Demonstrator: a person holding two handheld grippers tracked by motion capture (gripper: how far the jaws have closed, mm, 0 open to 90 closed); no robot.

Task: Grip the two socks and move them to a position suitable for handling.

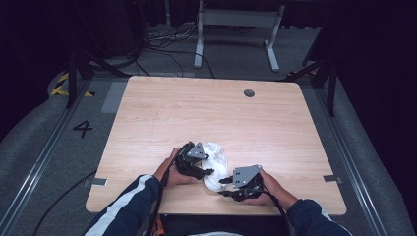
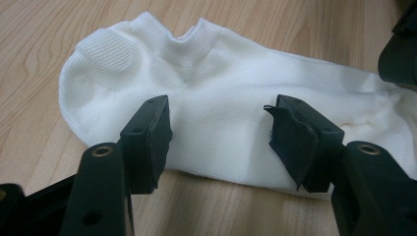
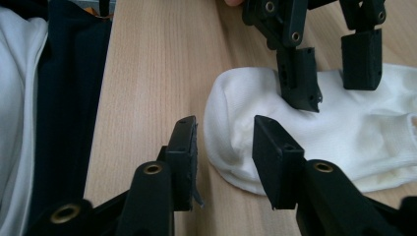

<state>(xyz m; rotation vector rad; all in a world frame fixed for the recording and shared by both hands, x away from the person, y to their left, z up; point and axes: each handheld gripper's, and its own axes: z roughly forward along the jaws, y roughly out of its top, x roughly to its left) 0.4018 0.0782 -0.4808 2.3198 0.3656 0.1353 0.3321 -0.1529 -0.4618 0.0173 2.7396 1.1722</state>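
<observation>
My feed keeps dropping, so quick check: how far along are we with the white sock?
Done: the sock lies flat on the table. In hand: the left gripper hangs over its middle with jaws open and apart from the cloth, and the right gripper stands open at the toe end. Left: neither grips it yet, so any fold or lift remains.

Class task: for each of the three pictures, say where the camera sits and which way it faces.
High view: above the person's side, facing forward and down on the table; both sleeves, hands and tongs show.
Left gripper view: on the left tongs, looking along open jaws over the sock.
Right gripper view: on the right tongs, jaws open at the sock's end.
Shared: the sock; the right gripper view also catches the left tongs.
</observation>
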